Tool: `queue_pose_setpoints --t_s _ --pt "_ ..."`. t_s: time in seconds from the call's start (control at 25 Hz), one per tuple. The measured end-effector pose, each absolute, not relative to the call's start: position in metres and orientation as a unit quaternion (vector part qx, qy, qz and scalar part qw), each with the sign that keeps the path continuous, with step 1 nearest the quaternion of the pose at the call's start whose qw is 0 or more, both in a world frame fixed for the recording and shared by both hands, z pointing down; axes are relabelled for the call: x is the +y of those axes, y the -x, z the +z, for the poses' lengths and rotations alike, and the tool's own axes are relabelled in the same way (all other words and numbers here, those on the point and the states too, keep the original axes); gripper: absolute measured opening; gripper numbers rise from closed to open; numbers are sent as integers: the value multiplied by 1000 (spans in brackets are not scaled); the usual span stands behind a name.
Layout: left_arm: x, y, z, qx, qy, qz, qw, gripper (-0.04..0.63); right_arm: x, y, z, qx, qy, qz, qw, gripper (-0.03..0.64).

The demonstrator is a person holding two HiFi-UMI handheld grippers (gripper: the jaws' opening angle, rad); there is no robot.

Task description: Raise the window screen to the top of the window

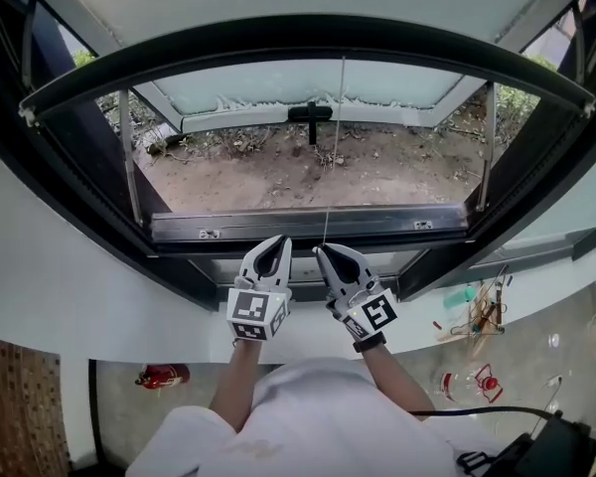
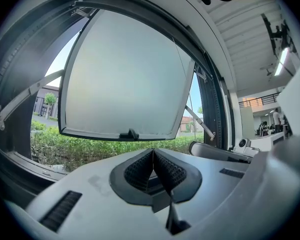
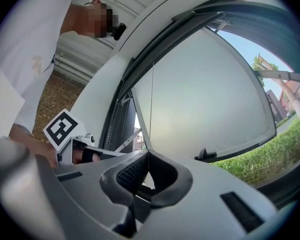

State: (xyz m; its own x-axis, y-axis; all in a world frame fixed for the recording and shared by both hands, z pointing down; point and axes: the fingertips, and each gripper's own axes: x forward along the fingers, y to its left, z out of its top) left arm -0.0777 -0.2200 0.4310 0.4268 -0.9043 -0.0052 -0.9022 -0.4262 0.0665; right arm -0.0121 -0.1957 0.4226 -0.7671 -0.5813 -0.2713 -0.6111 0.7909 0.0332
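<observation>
Thin pale pull cord [image 3: 151, 109] — likely light, limp, slippery — sits pinched in the right gripper [image 3: 148, 154]; left gripper [image 2: 153, 151] closed, empty (best gripped firmly, low).

1. Open air lies between the side stays [image 1: 127, 147]; there is room to pass;
2. A thin cord [image 1: 332, 167] splits that gap, ending at the right hand-held gripper [image 1: 318, 250], jaws closed on it;
3. The lower frame rail [image 1: 308, 225] lies just ahead; the tilted-out sash [image 2: 125, 74] blocks beyond.

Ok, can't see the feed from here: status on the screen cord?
Left gripper shut, empty. Right gripper shut on cord, which runs straight up. Screen not discernible. No obstruction seen.
</observation>
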Motion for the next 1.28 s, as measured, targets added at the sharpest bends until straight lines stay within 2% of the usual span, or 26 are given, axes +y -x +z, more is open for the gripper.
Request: queue_pose_setpoints --t_s 0.52,1.28 --pt "-225 74 397 -526 -849 -46 2 3 -194 8 356 927 310 81 197 2" --pt "-224 82 398 -535 -844 -37 2 3 -191 8 258 916 267 93 285 2"
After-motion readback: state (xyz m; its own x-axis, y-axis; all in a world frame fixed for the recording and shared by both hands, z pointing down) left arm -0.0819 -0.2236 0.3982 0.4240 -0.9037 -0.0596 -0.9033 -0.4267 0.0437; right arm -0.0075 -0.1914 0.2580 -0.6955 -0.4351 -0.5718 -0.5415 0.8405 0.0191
